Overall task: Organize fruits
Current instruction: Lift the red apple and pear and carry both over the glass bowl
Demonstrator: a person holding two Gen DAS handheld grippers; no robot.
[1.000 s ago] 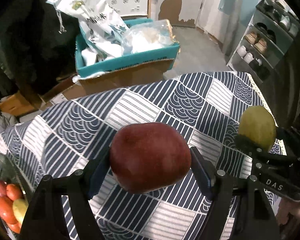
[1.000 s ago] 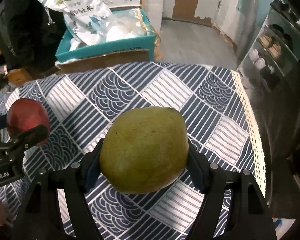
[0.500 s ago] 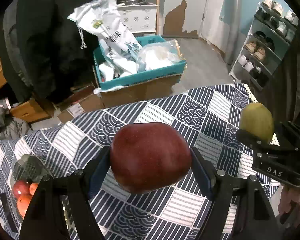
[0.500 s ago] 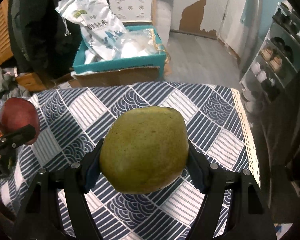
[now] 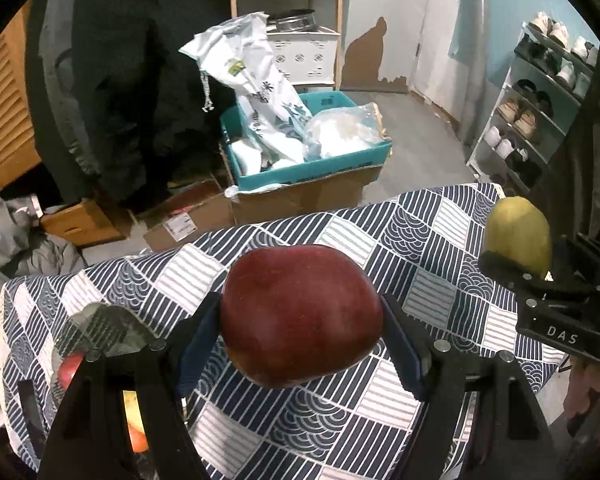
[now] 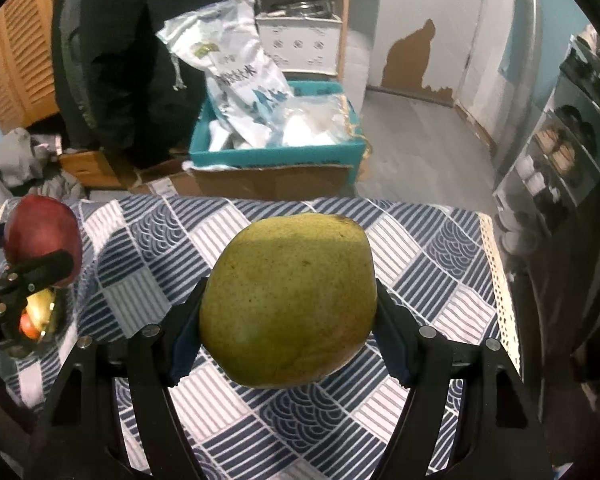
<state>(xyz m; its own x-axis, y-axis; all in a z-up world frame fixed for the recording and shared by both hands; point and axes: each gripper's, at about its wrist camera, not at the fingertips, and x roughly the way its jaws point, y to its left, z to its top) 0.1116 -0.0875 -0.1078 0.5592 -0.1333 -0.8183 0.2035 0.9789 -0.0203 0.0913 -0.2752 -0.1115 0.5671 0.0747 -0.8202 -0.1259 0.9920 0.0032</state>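
Centrally, red apple (image 5: 300, 316) clamped between left fingers (image 5: 198, 344), green pear (image 6: 288, 300) between right fingers (image 6: 392, 344)

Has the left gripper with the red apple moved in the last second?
Yes. The left gripper, shut on the red apple, has risen and pulled back: the teal box sits lower and smaller in its view, and more tablecloth shows.

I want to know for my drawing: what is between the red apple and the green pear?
Nothing: just bare patterned tablecloth under the gap between red apple and green pear, in the right wrist view.
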